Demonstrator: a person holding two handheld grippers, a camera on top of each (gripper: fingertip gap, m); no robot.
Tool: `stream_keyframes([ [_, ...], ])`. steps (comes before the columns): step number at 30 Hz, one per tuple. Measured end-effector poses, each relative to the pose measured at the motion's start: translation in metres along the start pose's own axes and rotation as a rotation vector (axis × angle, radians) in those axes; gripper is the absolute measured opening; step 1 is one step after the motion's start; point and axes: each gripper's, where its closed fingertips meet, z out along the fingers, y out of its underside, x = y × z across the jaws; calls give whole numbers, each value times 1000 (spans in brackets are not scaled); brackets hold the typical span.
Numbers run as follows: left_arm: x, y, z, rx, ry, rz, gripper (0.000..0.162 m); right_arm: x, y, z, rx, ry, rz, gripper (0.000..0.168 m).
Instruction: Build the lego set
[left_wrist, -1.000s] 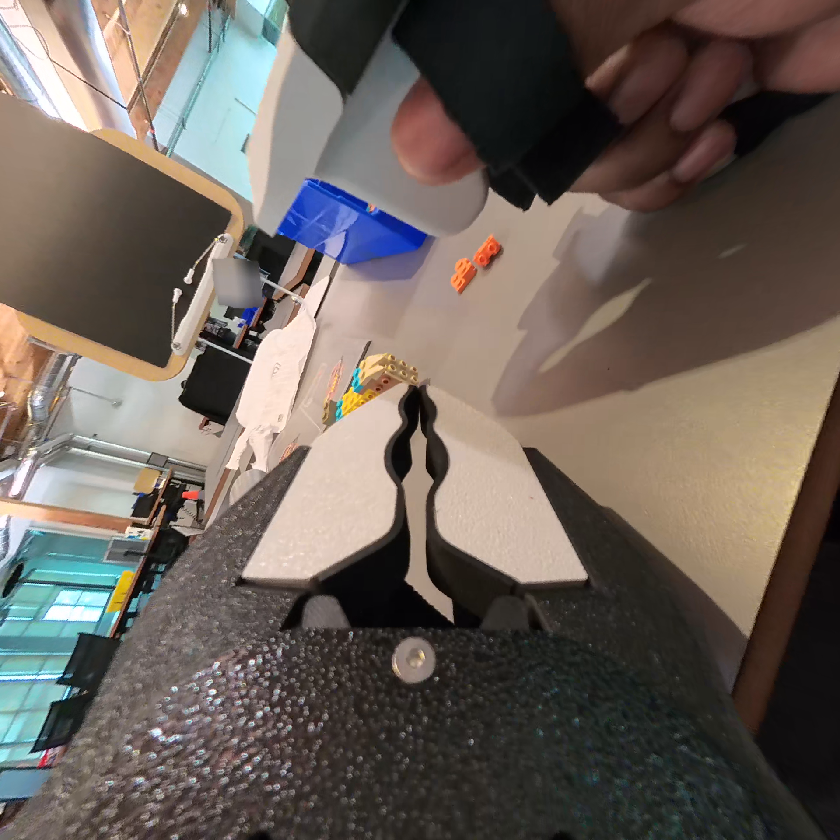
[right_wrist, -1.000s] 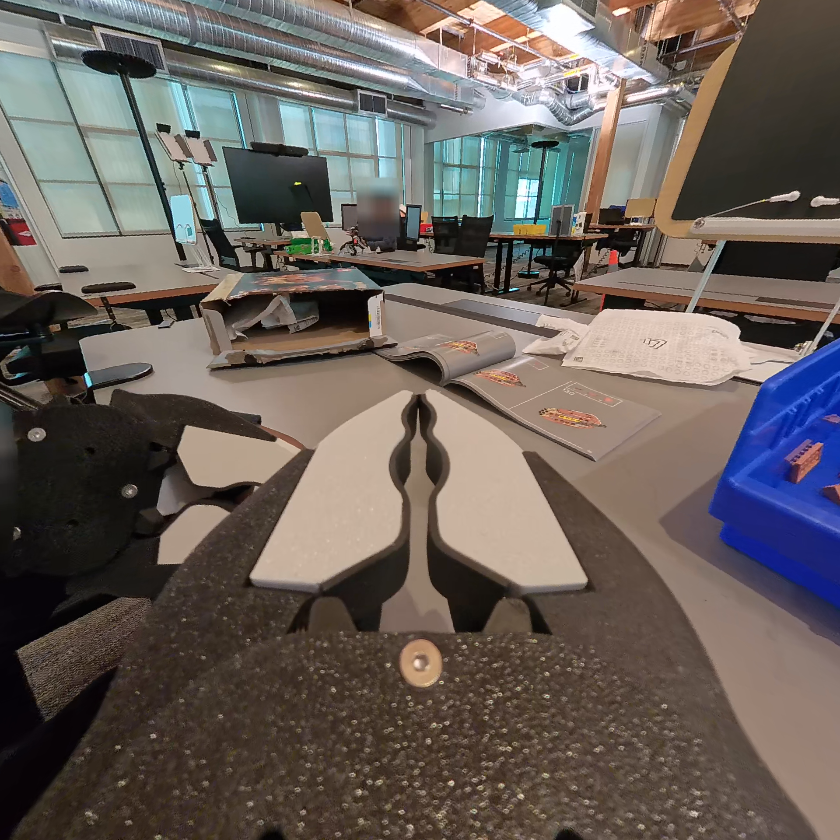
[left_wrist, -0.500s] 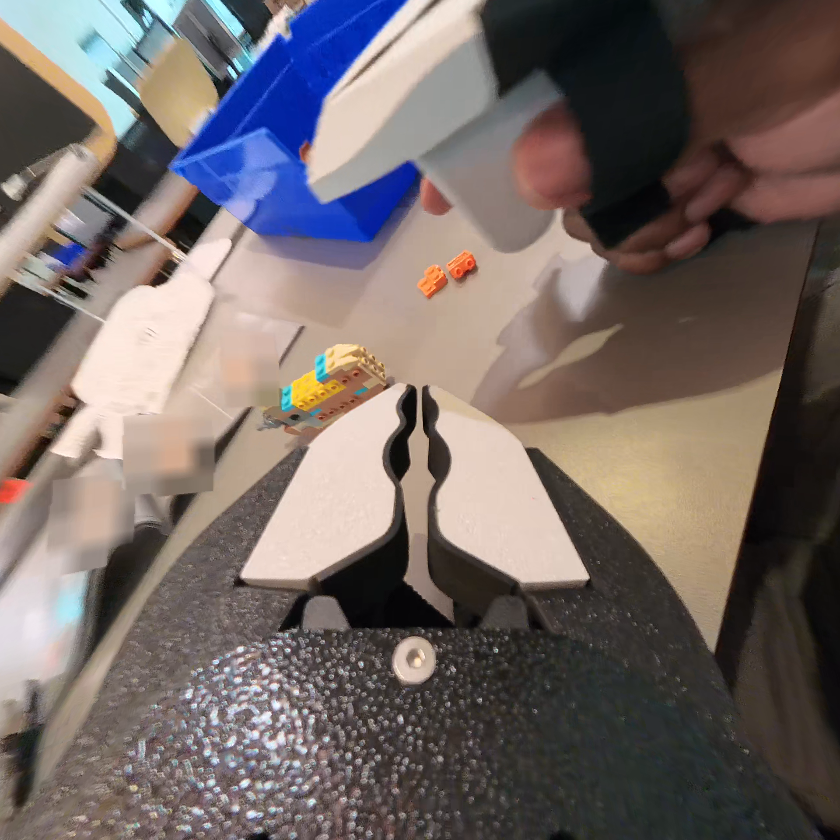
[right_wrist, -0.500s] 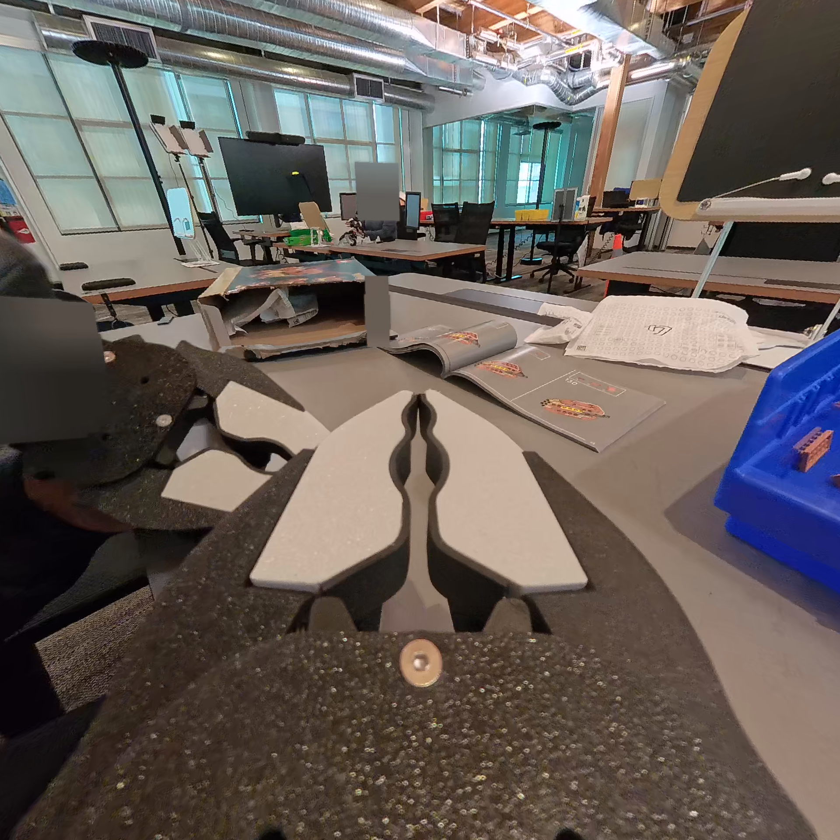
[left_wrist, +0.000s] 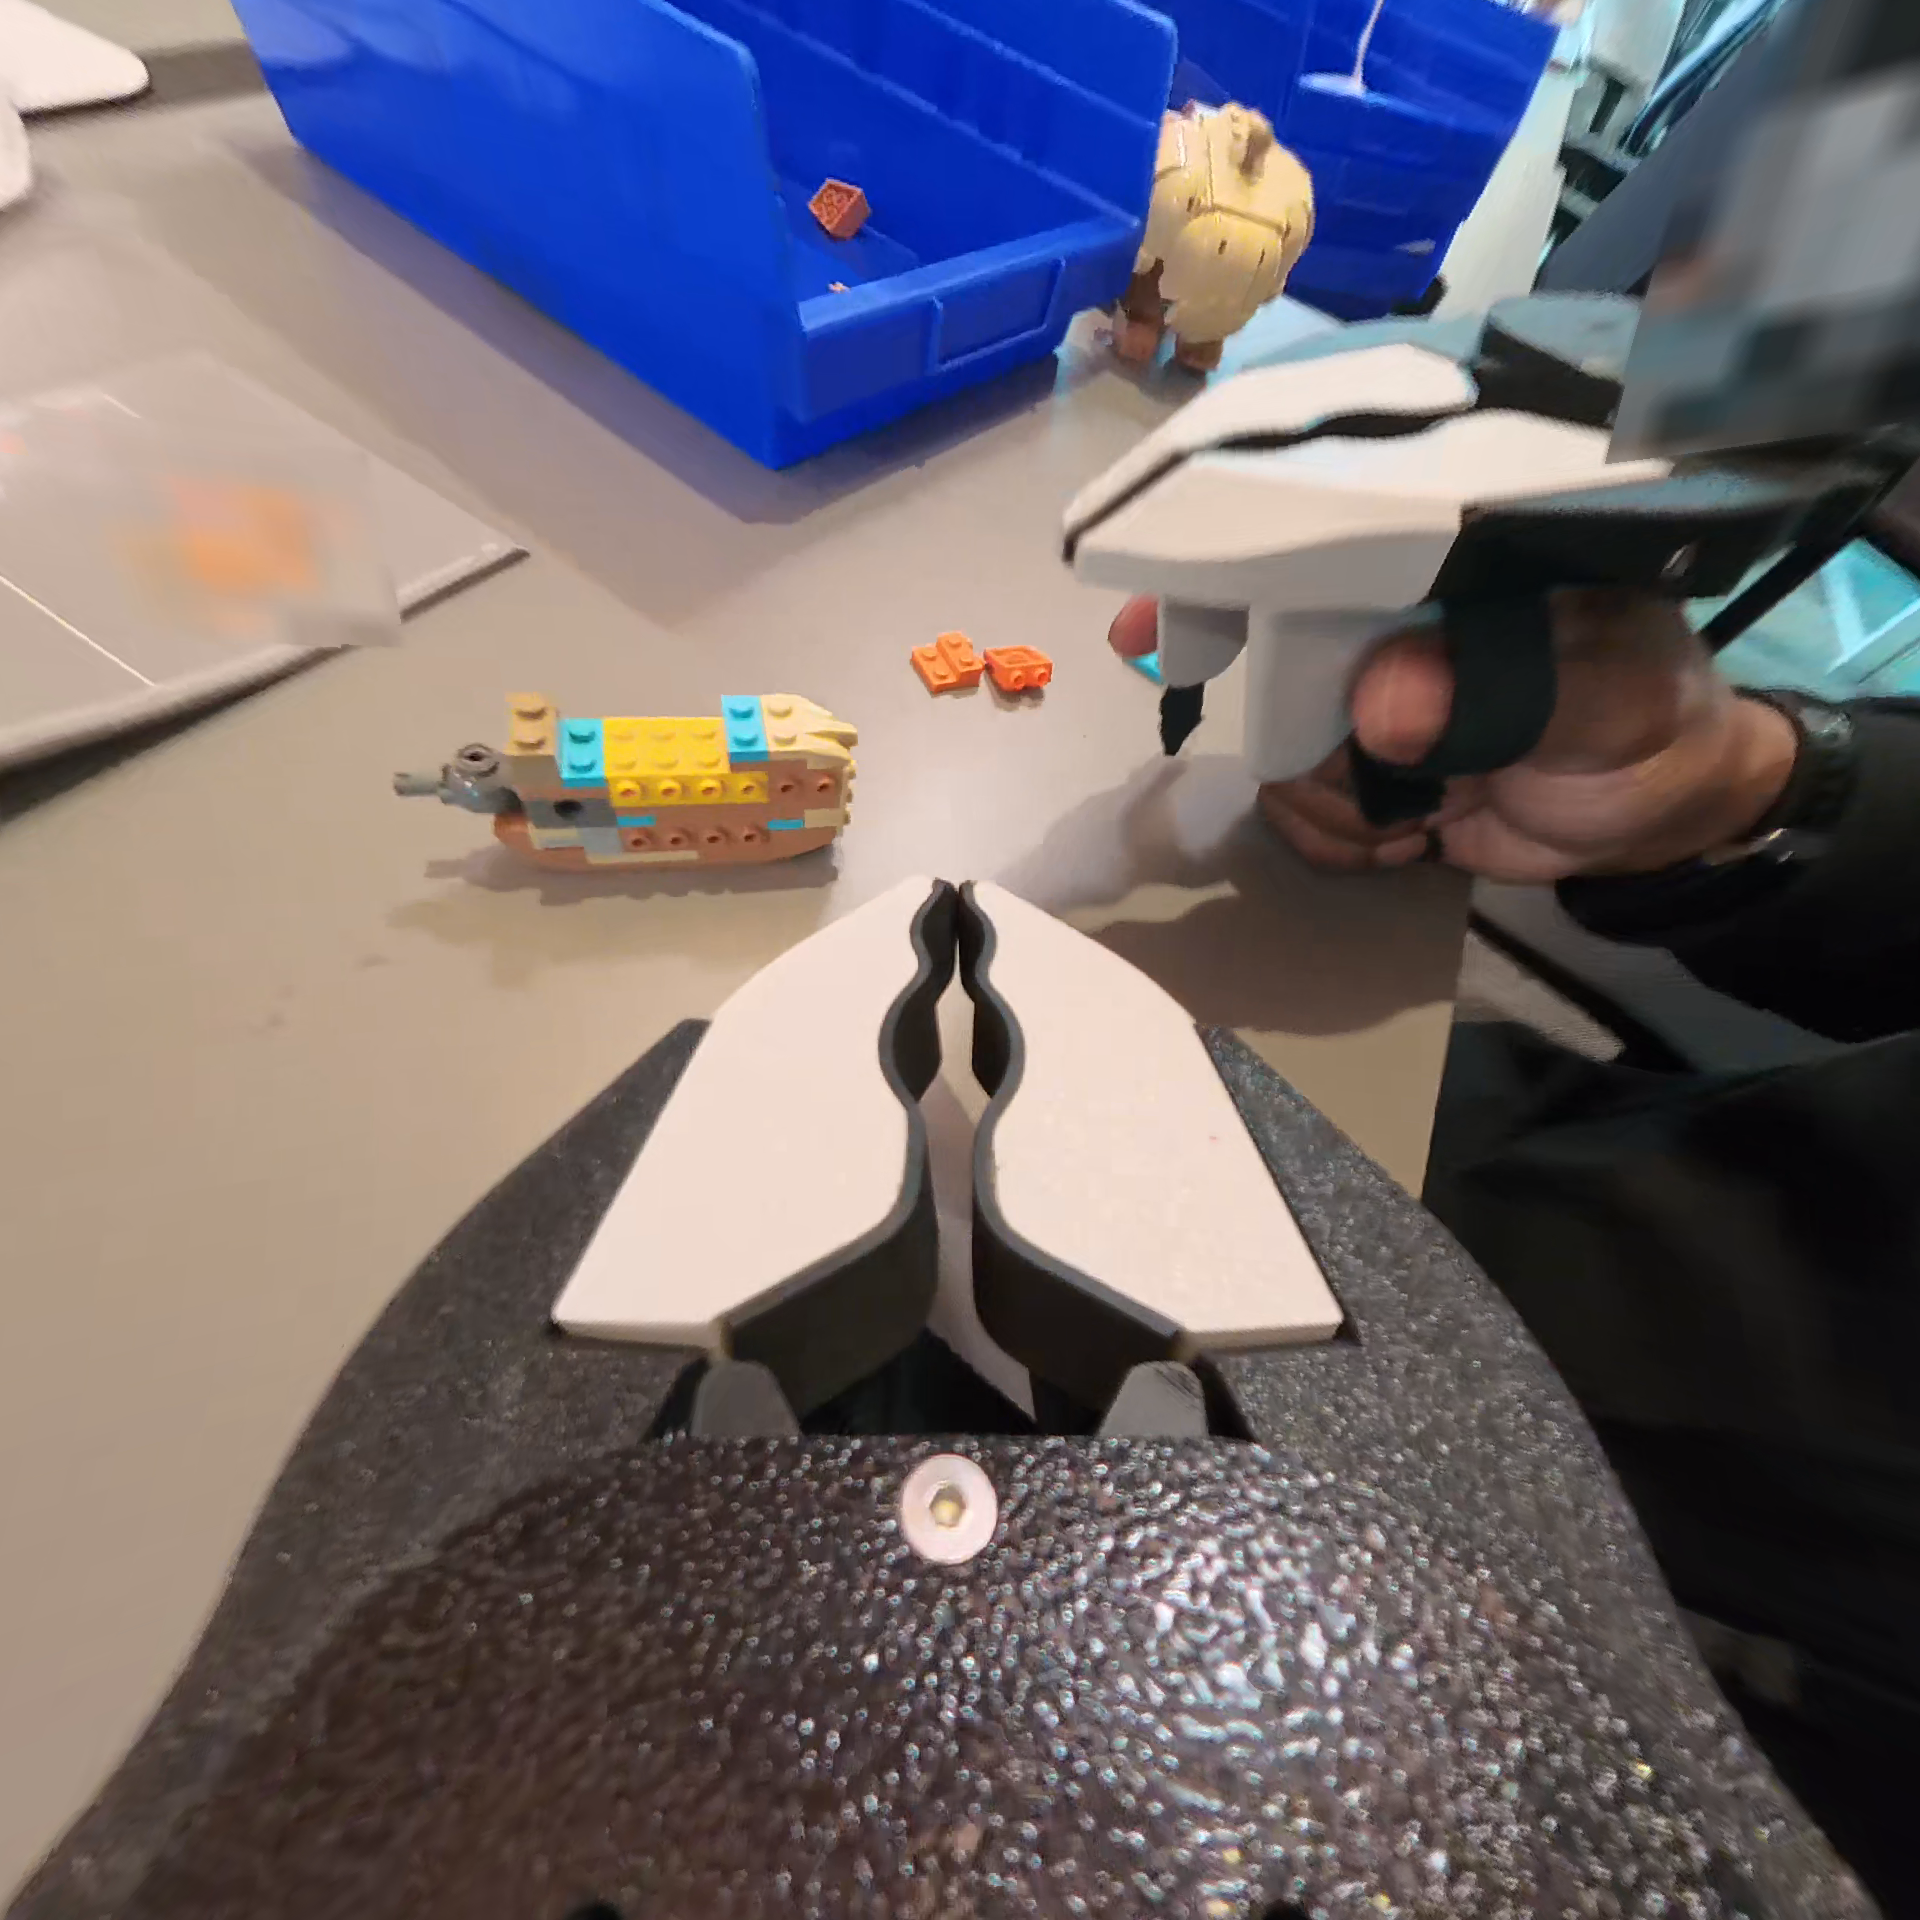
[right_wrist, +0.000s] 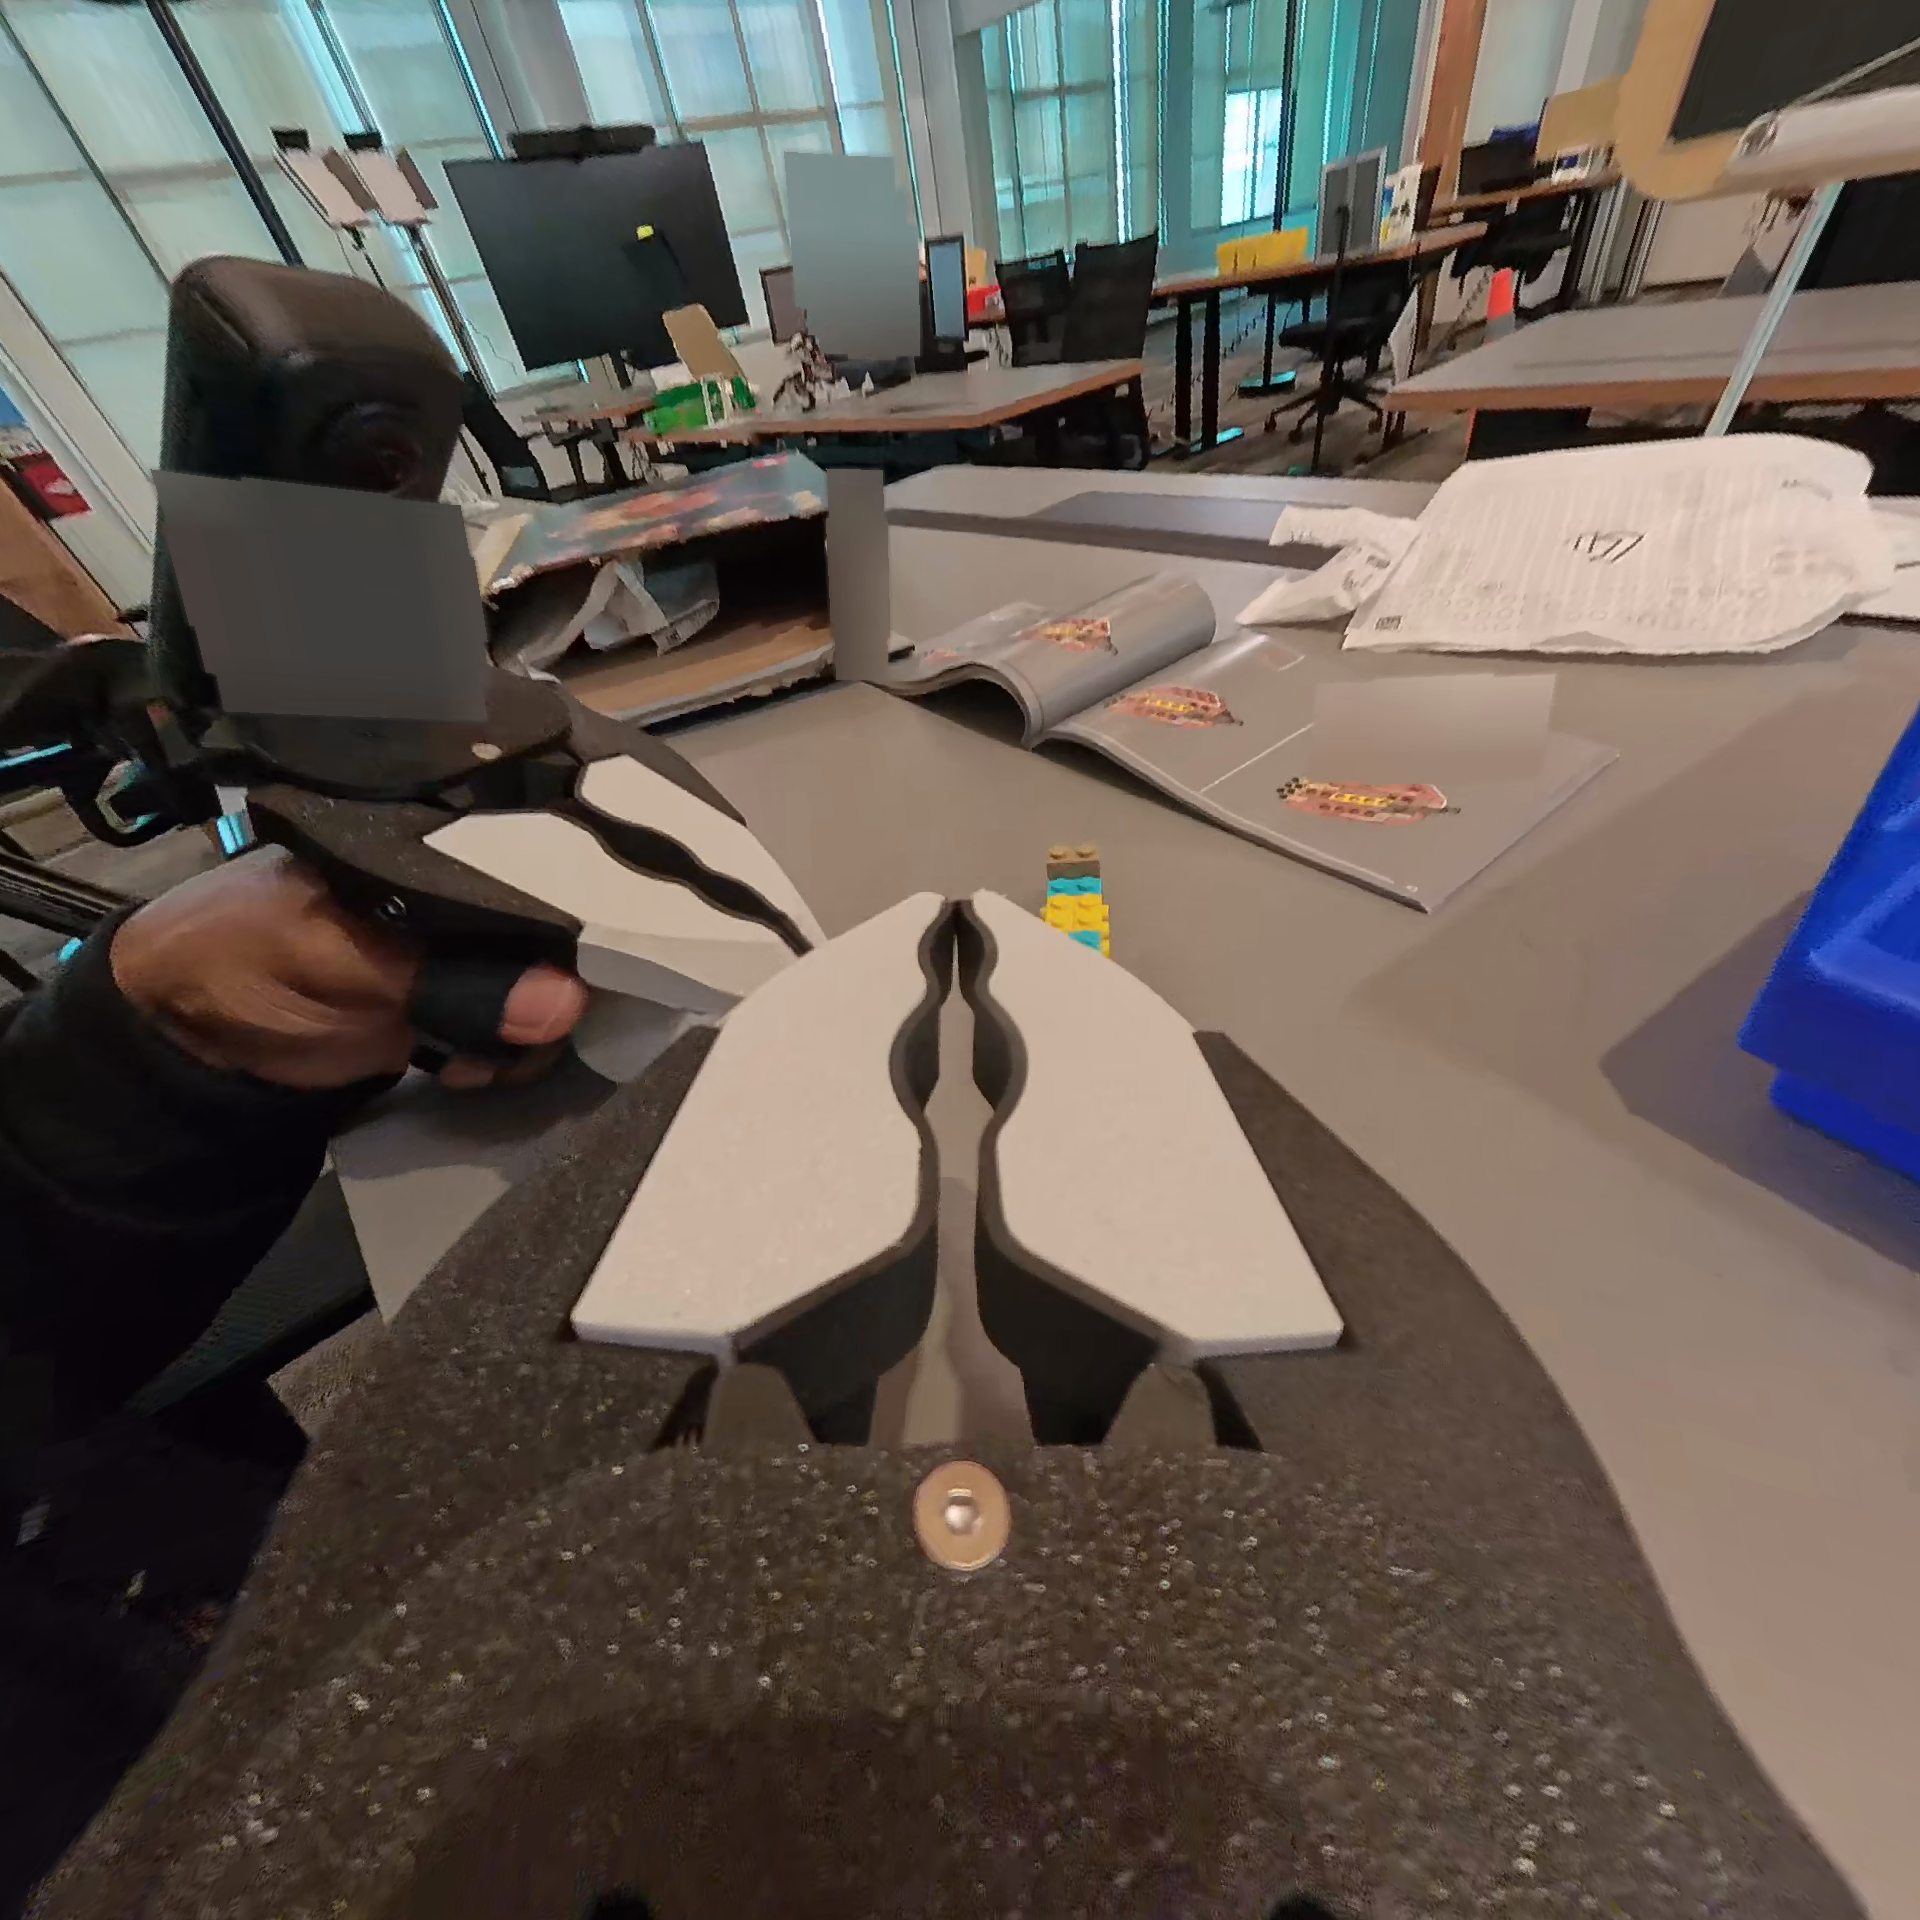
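A partly built lego model (left_wrist: 665, 790) of brown, yellow, teal and tan bricks lies on its side on the grey table (left_wrist: 260, 1039). Its end shows in the right wrist view (right_wrist: 1075, 904). Two small orange pieces (left_wrist: 982, 665) lie to its right. My left gripper (left_wrist: 956, 888) is shut and empty, just in front of the model. My right gripper (right_wrist: 961, 904) is shut and empty. It shows in the left wrist view (left_wrist: 1081, 530) above the table, right of the orange pieces. The left gripper (right_wrist: 800, 935) sits close beside it in the right wrist view.
A blue bin (left_wrist: 727, 208) with a small brown brick (left_wrist: 836, 203) stands behind the model, with a tan lego figure (left_wrist: 1216, 239) to its right. An open instruction booklet (right_wrist: 1247, 748), a torn cardboard box (right_wrist: 675, 582) and a white paper bag (right_wrist: 1621, 551) lie farther back. There is about 6 cm between the tips of the two grippers. About 30 cm separates my right fingertips from the tan lego figure (left_wrist: 1216, 239).
The left gripper has swung round from a tilted pose to face the model squarely. The right gripper has lifted off the table, and the two grippers have come closer together. Both stay shut.
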Motion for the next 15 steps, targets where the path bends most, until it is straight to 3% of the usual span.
stream_keyframes([
  [15,-4,-22,-22,200,227,-244,0,11,22,16,-173,-7,131,0],
])
